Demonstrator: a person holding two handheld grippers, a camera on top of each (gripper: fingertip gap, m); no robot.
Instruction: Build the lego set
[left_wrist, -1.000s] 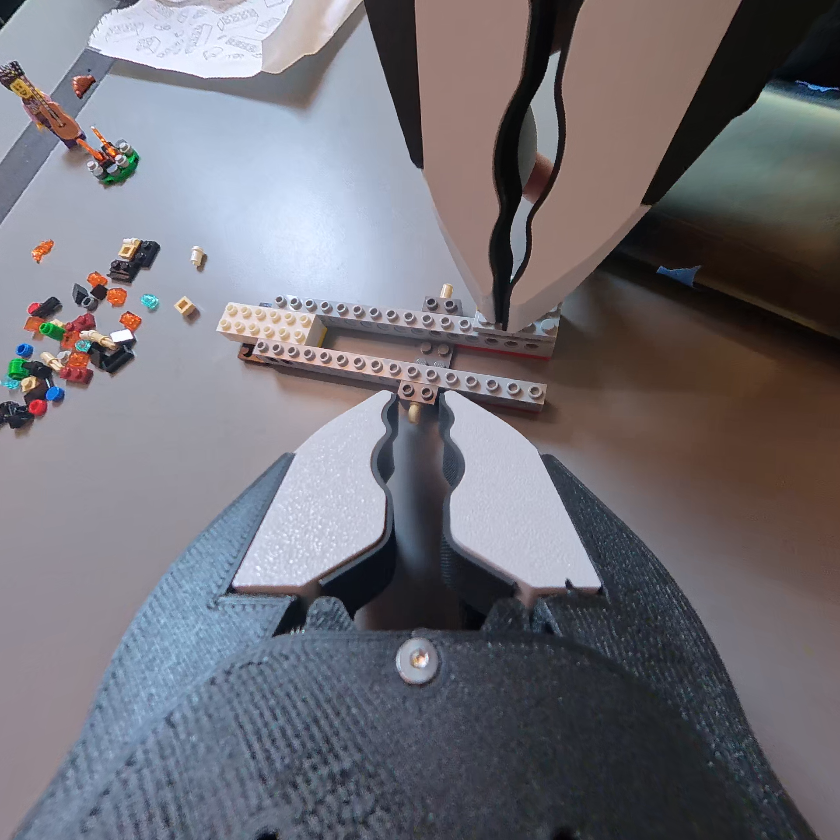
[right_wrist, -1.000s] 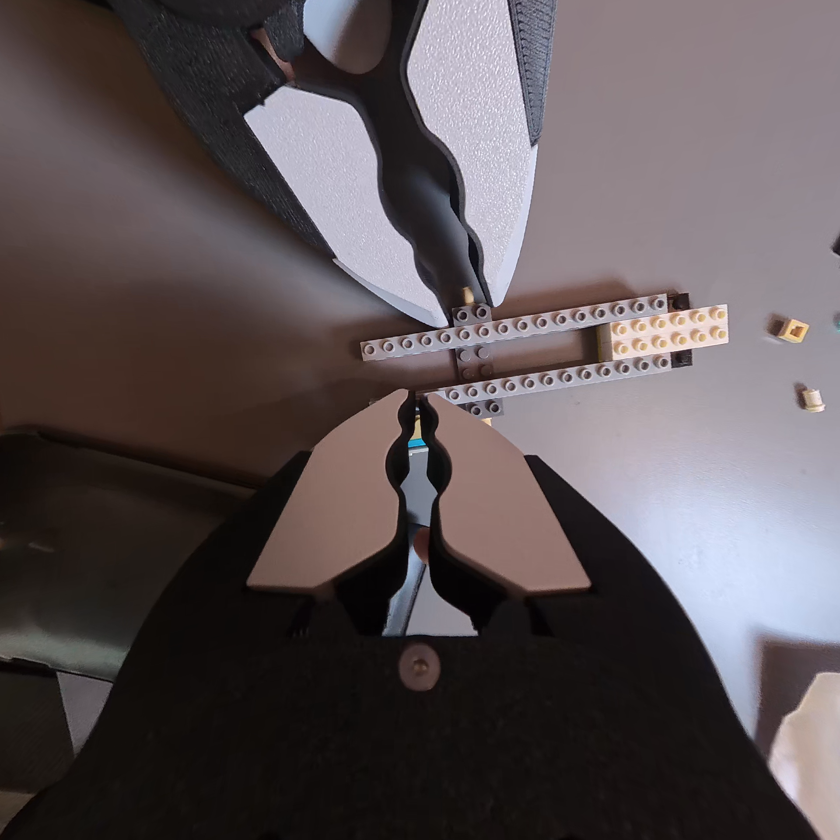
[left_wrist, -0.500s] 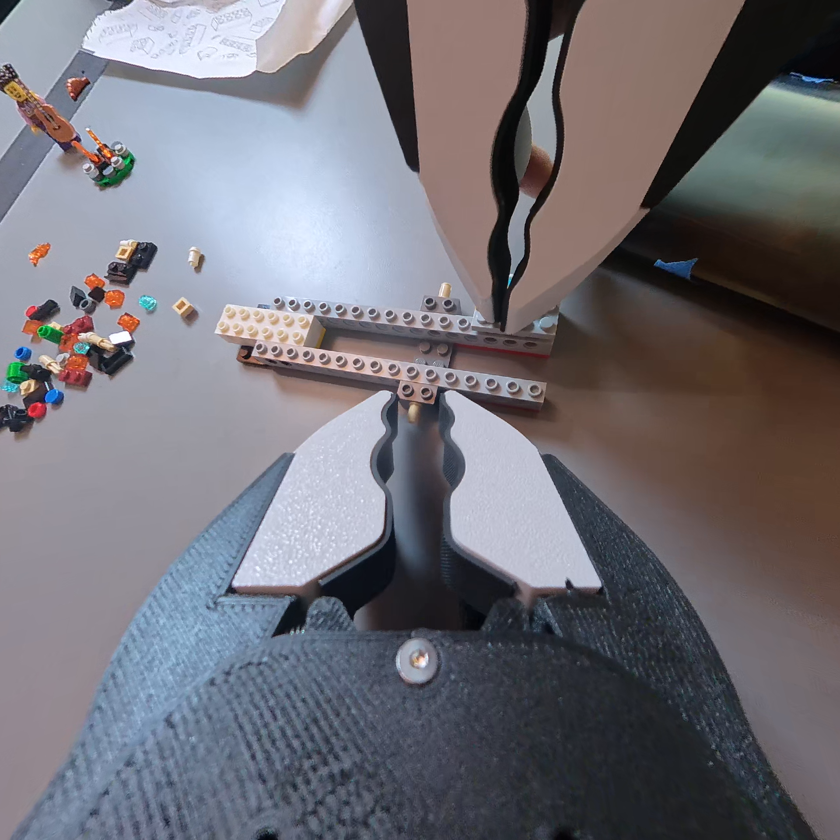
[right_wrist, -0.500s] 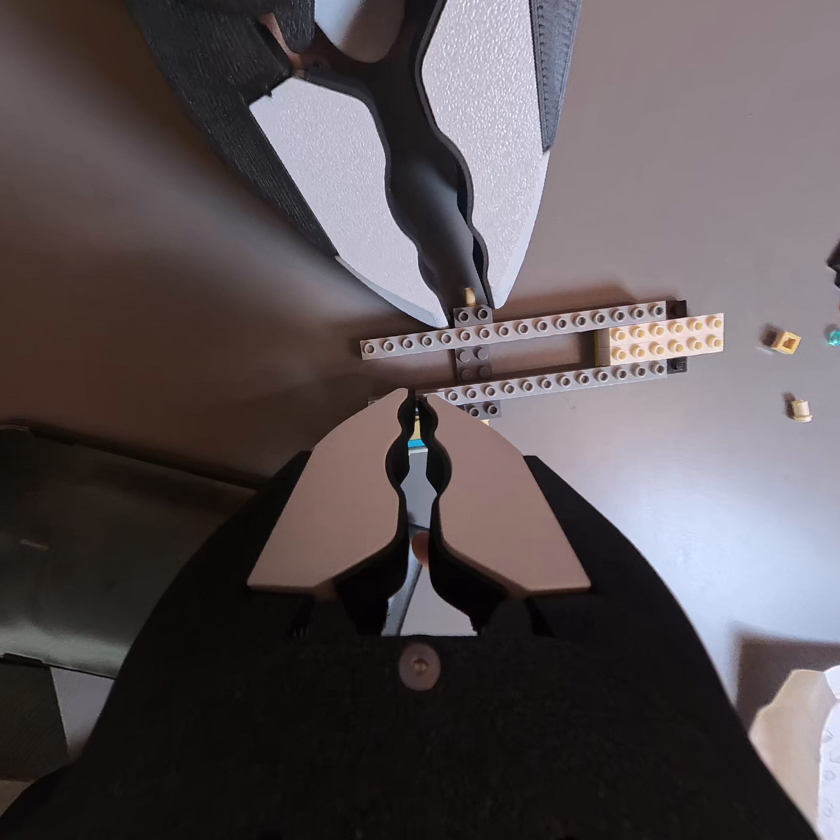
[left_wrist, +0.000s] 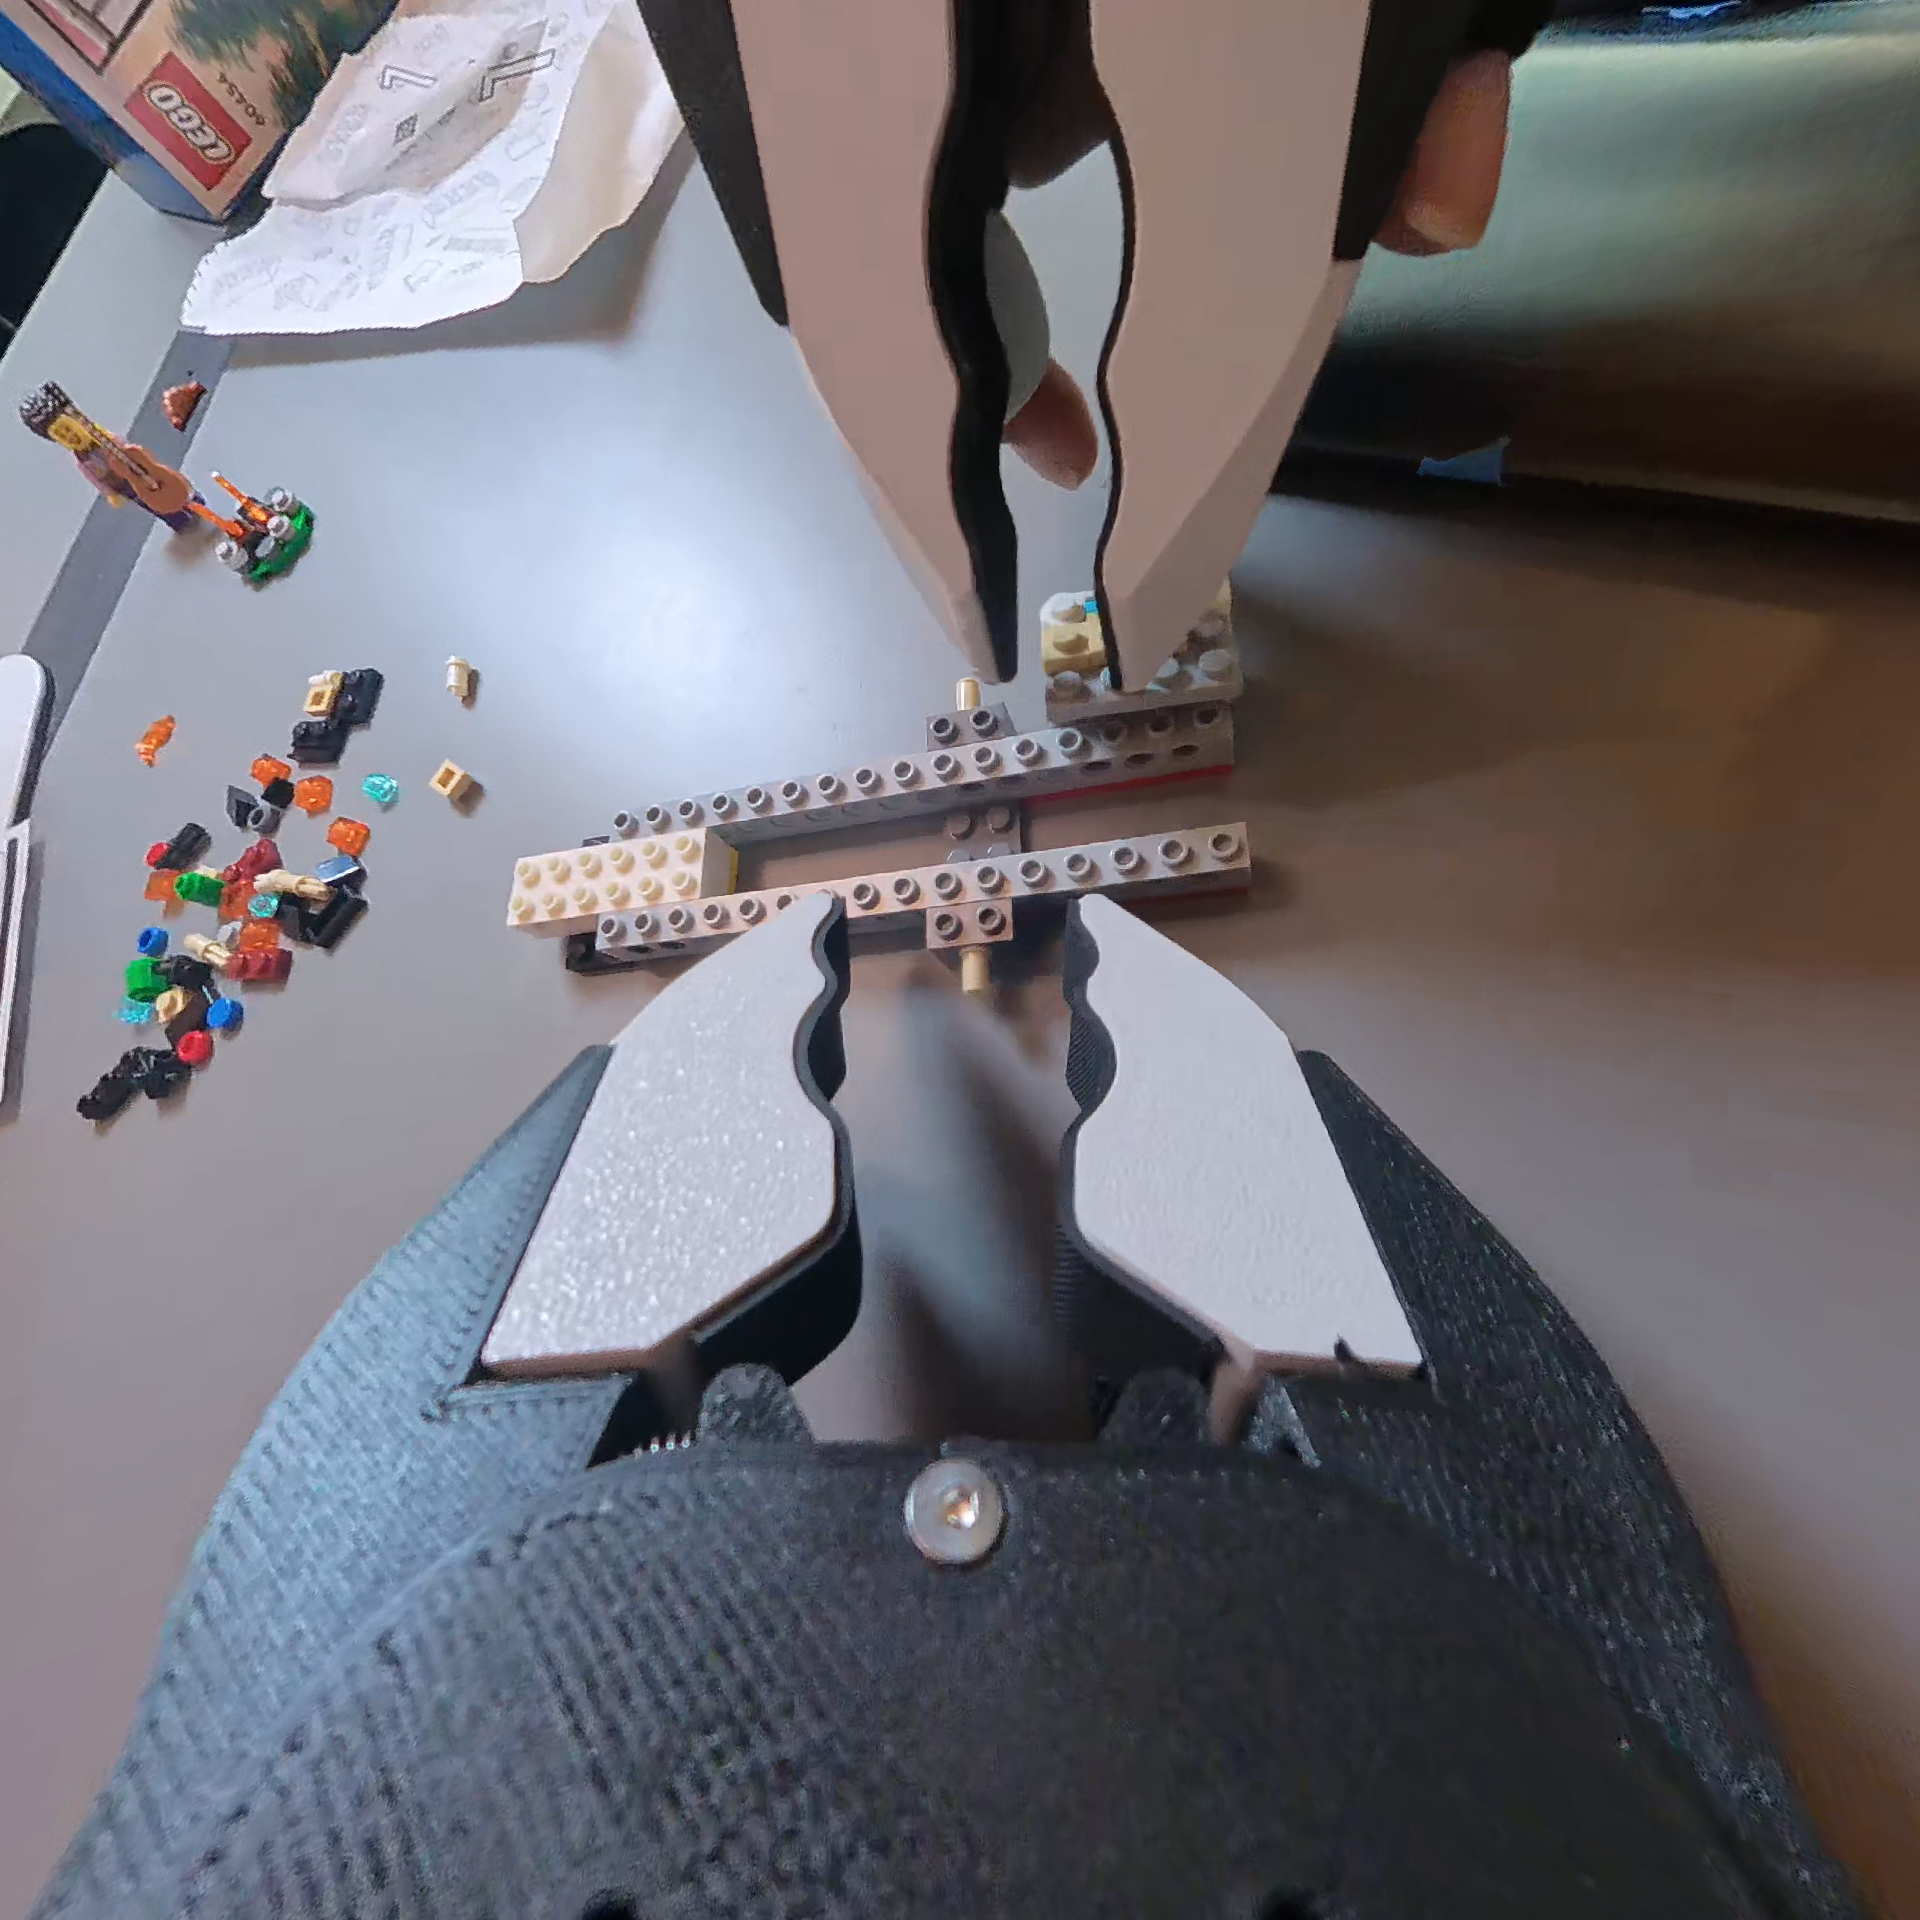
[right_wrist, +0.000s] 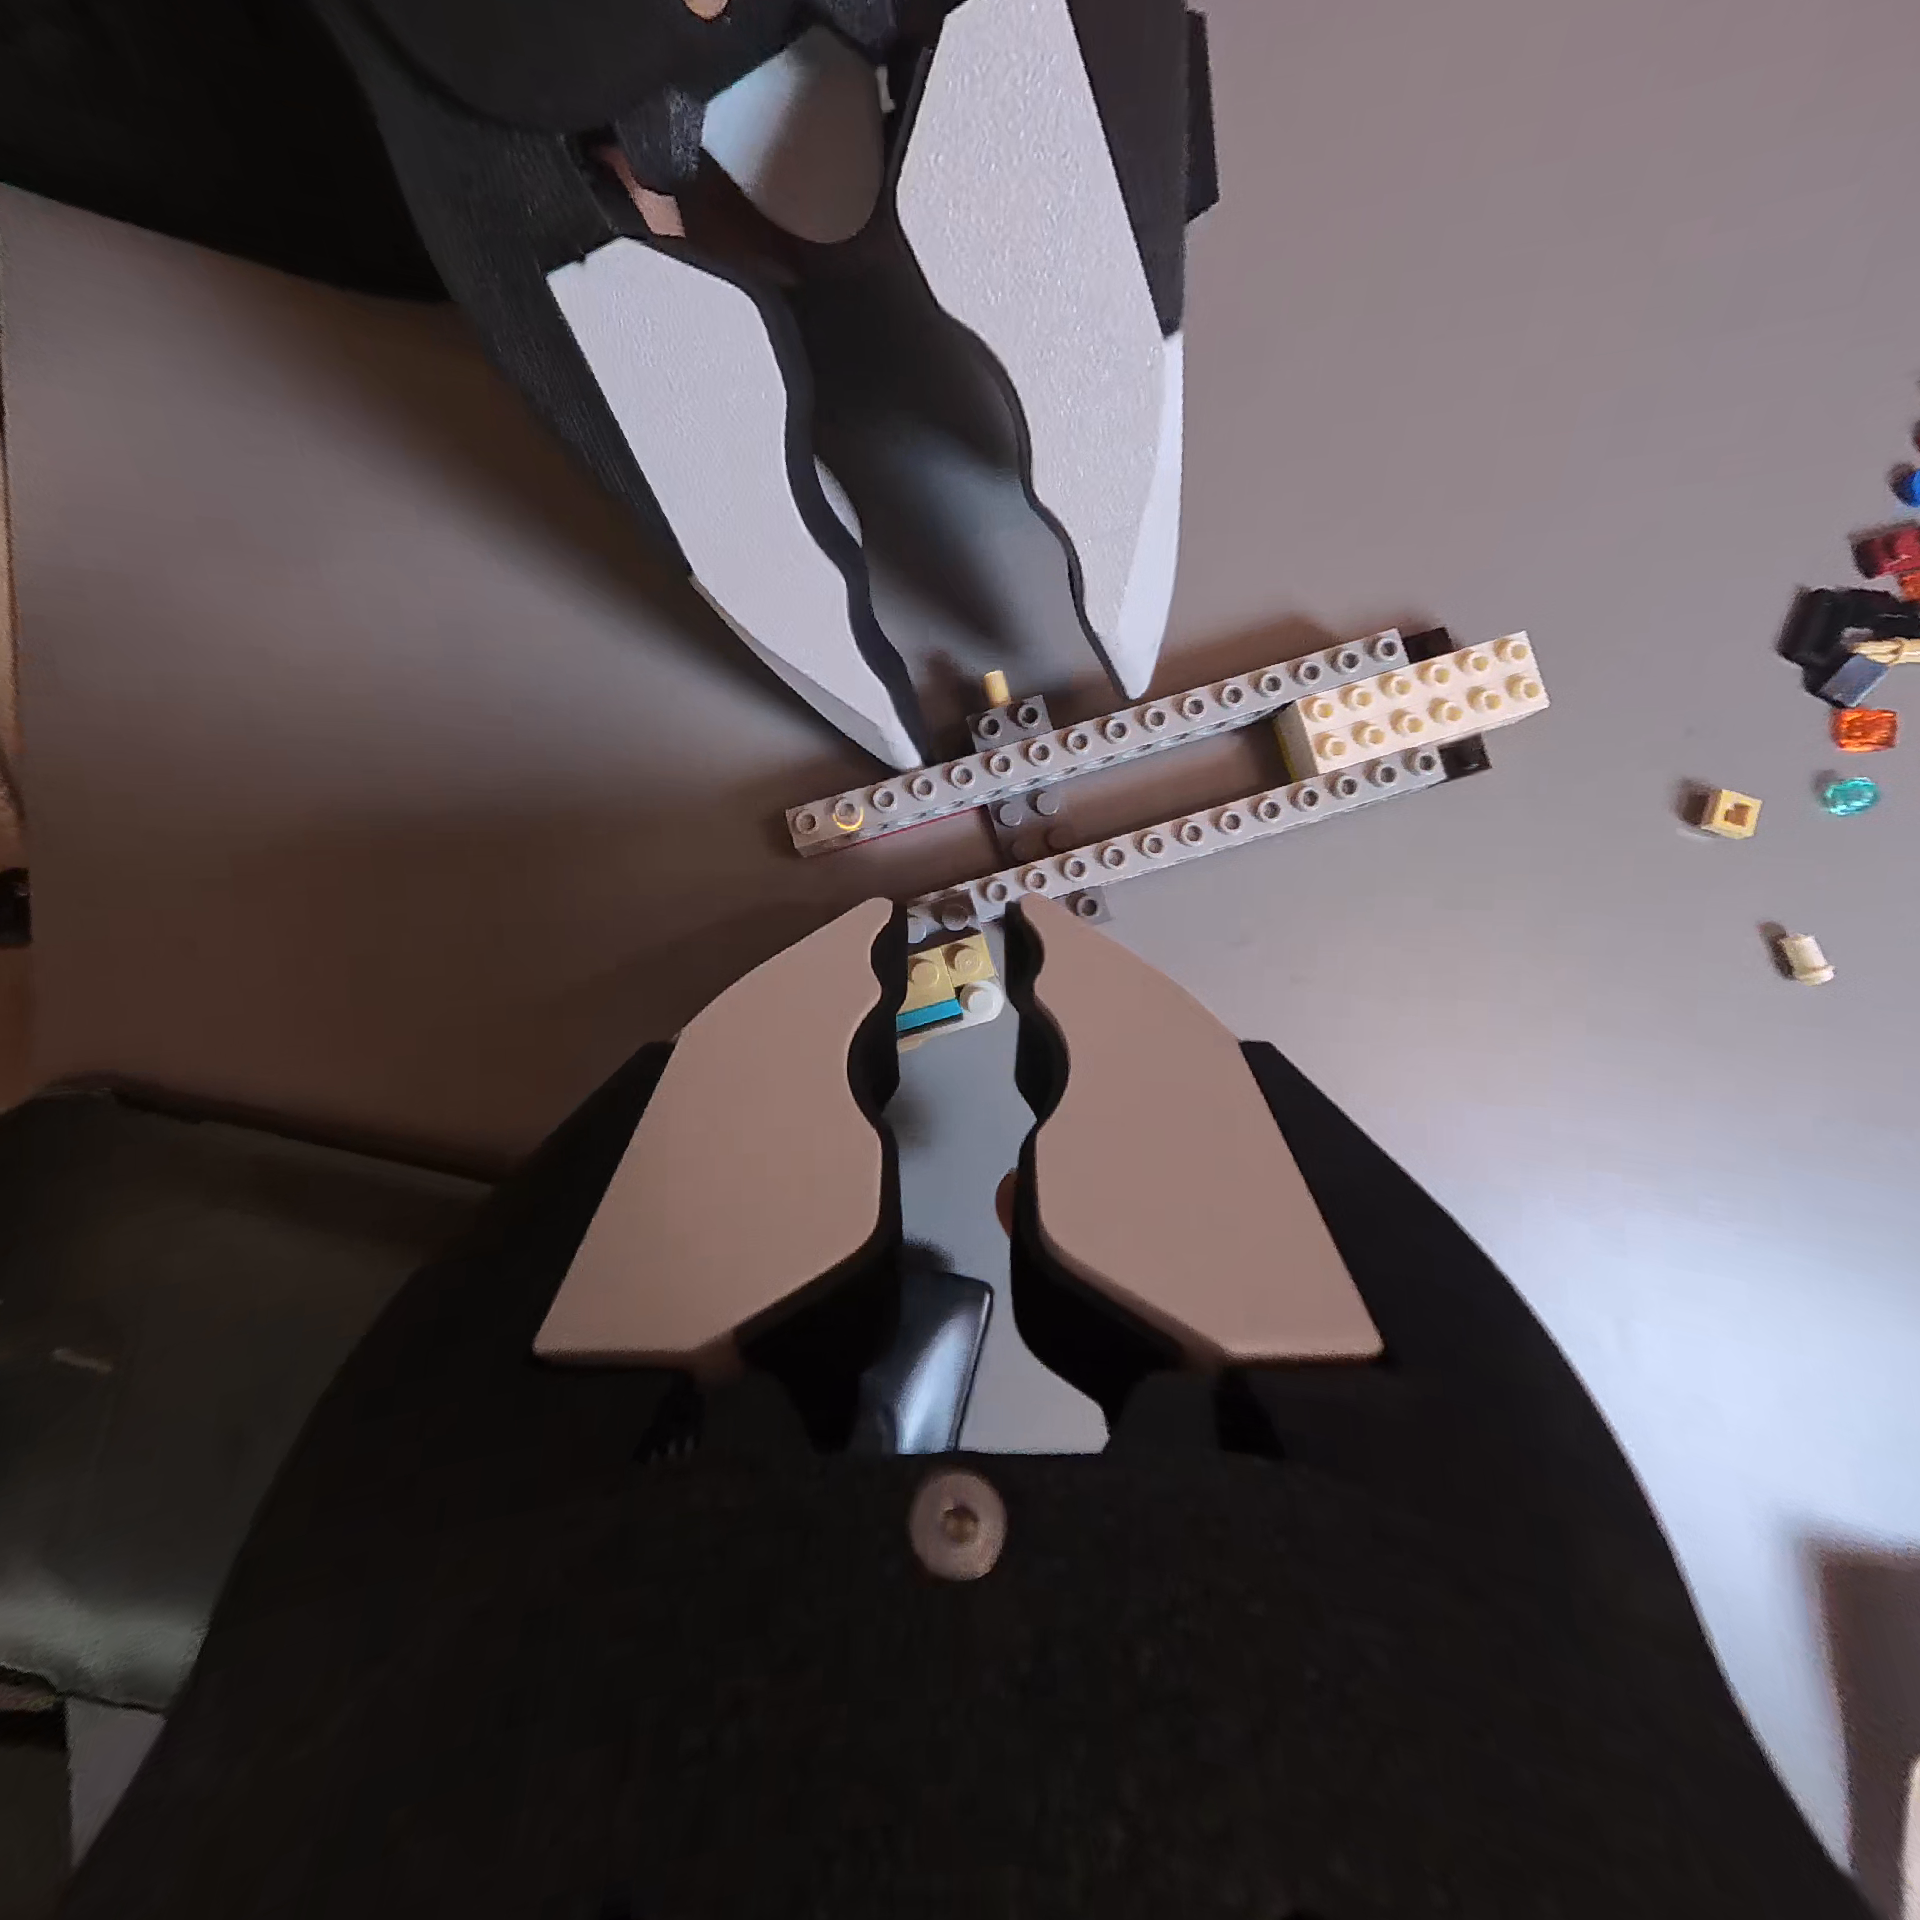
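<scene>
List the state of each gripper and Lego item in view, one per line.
Left gripper: open, at the frame's near side.
Right gripper: open, over the small tan block.
Grey frame: flat on the table.
Small tan block: seated on the frame's end.
Loose pieces: scattered.
Minifigure: standing.
</scene>
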